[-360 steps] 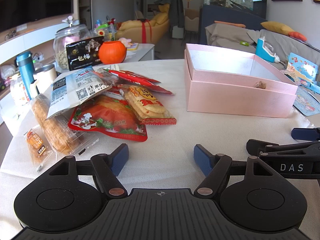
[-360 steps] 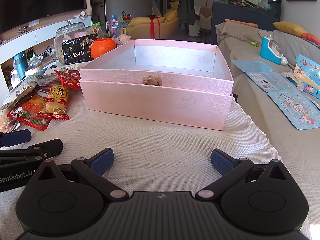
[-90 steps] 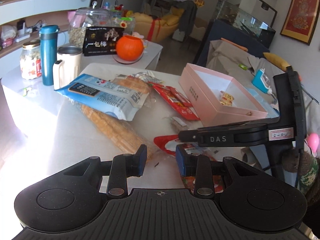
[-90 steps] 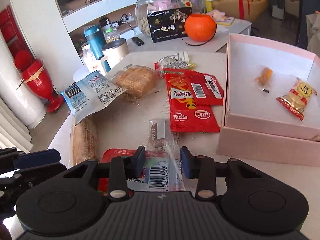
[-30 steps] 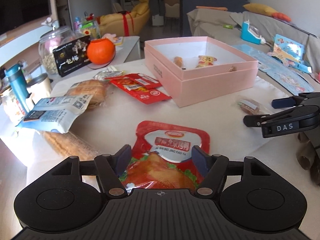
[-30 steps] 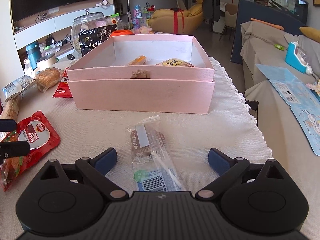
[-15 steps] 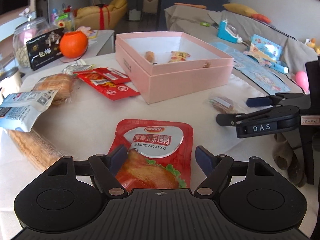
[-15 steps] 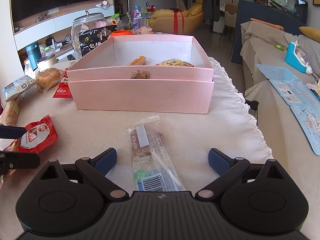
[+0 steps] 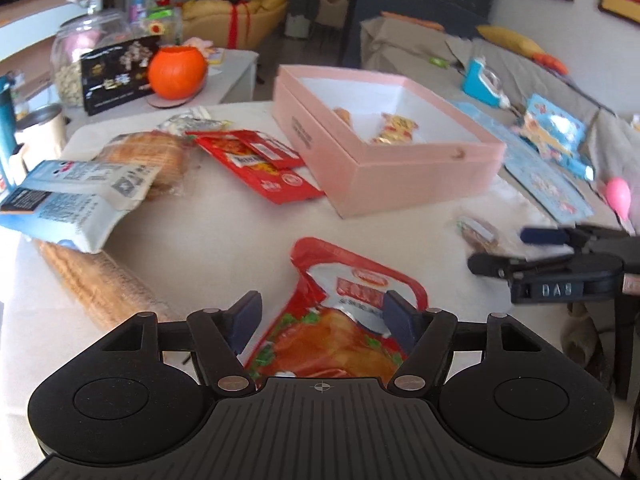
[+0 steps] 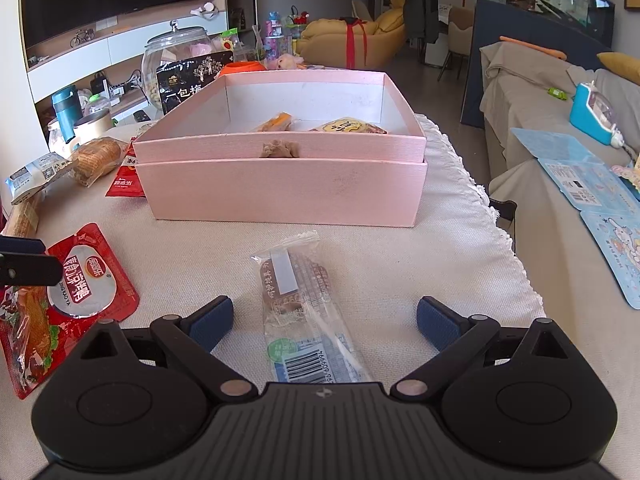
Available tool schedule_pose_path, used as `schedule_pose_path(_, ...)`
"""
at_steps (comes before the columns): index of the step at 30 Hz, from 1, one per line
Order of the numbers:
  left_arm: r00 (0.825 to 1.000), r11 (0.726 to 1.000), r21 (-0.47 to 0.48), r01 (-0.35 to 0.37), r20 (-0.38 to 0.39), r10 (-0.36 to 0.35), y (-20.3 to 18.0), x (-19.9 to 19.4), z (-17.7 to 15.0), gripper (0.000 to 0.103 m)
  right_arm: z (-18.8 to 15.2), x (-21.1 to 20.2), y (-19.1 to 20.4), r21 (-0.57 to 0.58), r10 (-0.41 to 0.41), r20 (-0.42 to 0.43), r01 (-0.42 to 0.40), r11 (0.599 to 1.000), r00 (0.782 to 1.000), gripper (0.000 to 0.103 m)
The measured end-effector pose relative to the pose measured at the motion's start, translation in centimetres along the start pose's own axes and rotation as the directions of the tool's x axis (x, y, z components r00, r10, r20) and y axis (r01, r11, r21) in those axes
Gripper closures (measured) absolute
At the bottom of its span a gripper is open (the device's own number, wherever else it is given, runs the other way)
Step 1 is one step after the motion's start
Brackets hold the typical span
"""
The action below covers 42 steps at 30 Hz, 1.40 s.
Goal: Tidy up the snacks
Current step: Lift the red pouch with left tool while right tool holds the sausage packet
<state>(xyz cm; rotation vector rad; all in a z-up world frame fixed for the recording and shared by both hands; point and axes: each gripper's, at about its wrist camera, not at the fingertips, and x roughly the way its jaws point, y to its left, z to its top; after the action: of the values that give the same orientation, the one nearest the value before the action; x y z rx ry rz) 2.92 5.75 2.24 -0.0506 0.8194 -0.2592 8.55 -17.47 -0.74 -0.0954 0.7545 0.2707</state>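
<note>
I take the pink box (image 10: pixel 280 188) as my landmark. My left gripper (image 9: pixel 320 318) has just been narrowing its jaws around the red roast-duck pouch (image 9: pixel 340 312). The pouch lies between the pads and looks buckled, one corner lifted off the cloth, but I cannot tell whether both pads press on it. It sits on the near side of the box, well to the box's left in the right wrist view, with its long axis running from the left gripper toward the box and its white label end farthest from me.

My right gripper (image 10: pixel 324 316) stands wide open, both pads clear of the clear-wrapped brown snack bar (image 10: pixel 298 304) between them. That bar rests just in front of the box's near wall, long axis pointing at the box, barcode end toward me.

Inside the box I count two snacks: one small orange packet (image 10: pixel 276 121) and one yellow-and-red packet (image 10: pixel 352 126).

Left of the box I count two red sachets (image 9: pixel 260 160) overlapping, one bread roll in clear wrap (image 9: pixel 152 158), one blue-and-white bag (image 9: pixel 68 200) and one long biscuit sleeve (image 9: pixel 96 284).
</note>
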Motion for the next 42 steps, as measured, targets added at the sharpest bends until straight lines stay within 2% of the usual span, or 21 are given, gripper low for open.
schedule_pose_path(2,0.999,0.992,0.129,-0.003,-0.036,0.008,-2.0,0.6,-0.4,0.020,0.0,0.0,0.0,0.000,0.000,0.000,0.000,1.000,1.000,0.005)
schedule_pose_path(3,0.999,0.983,0.185,-0.015,-0.037,0.022,-2.8,0.7,-0.5,0.019,0.0,0.0,0.0,0.000,0.000,0.000,0.000,1.000,1.000,0.005)
schedule_pose_path(6,0.997,0.965,0.261,-0.035,-0.052,0.050,-4.2,1.4,-0.3,0.016,0.0,0.0,0.0,0.000,0.000,0.000,0.000,1.000,1.000,0.005)
schedule_pose_path(10,0.997,0.967,0.250,-0.038,-0.061,0.055,-4.3,2.4,0.2,0.012,0.0,0.0,0.0,0.000,0.001,0.000,-0.001,1.000,1.000,0.005)
schedule_pose_path(15,0.996,0.977,0.211,-0.007,-0.083,0.025,-3.6,2.6,0.4,0.012,0.0,0.0,0.0,0.003,0.005,-0.013,-0.005,1.000,1.000,0.002)
schedule_pose_path(18,0.998,0.979,0.203,0.006,-0.066,0.007,-3.4,2.2,-0.1,0.013,-0.2,-0.2,0.1,0.001,-0.001,-0.032,0.001,1.000,0.999,0.000)
schedule_pose_path(22,0.999,0.981,0.193,0.007,-0.048,0.002,-3.5,1.5,-0.8,0.015,0.3,0.0,-0.1,-0.014,0.014,-0.056,-0.015,1.000,0.998,0.000)
schedule_pose_path(25,0.999,0.985,0.174,0.013,-0.036,-0.007,-3.5,0.8,-1.0,0.022,1.1,0.3,-0.3,0.017,0.019,-0.076,-0.018,1.000,0.997,0.002)
schedule_pose_path(27,1.000,0.988,0.152,0.008,-0.021,-0.005,-3.2,0.2,-0.9,0.035,1.5,0.3,-0.1,0.026,0.006,-0.069,-0.004,1.000,0.998,0.011)
schedule_pose_path(28,1.000,0.990,0.137,0.010,-0.017,-0.008,-2.9,0.0,-0.8,0.039,1.6,0.4,0.1,0.014,0.001,-0.068,0.000,1.000,0.998,0.021)
schedule_pose_path(30,1.000,0.995,0.102,0.021,-0.020,-0.019,-2.4,-0.2,-0.7,0.041,1.9,0.1,0.7,-0.017,0.006,-0.067,-0.007,1.000,0.998,0.040)
schedule_pose_path(31,1.000,0.996,0.090,0.021,-0.018,-0.020,-2.3,-0.2,-0.8,0.041,1.9,-0.1,1.1,-0.030,0.009,-0.070,-0.011,0.999,0.998,0.057)
schedule_pose_path(32,1.000,0.996,0.092,0.018,-0.013,-0.017,-2.3,-0.3,-0.9,0.041,2.0,-0.3,1.5,-0.035,0.010,-0.075,-0.012,0.999,0.997,0.064)
schedule_pose_path(36,0.999,0.992,0.122,0.029,-0.019,-0.027,-3.3,0.0,-1.1,0.035,2.0,-0.8,2.4,-0.024,0.036,-0.103,-0.038,0.999,0.994,0.065)
schedule_pose_path(38,0.999,0.986,0.159,0.045,-0.036,-0.039,-4.0,0.3,-1.2,0.026,1.8,-0.8,3.0,-0.049,0.025,-0.101,-0.030,0.998,0.995,0.065)
schedule_pose_path(42,0.999,0.971,0.237,0.019,-0.045,-0.008,-5.5,1.1,-1.5,0.013,1.4,-0.9,3.2,-0.056,0.015,-0.085,-0.020,0.998,0.996,0.064)
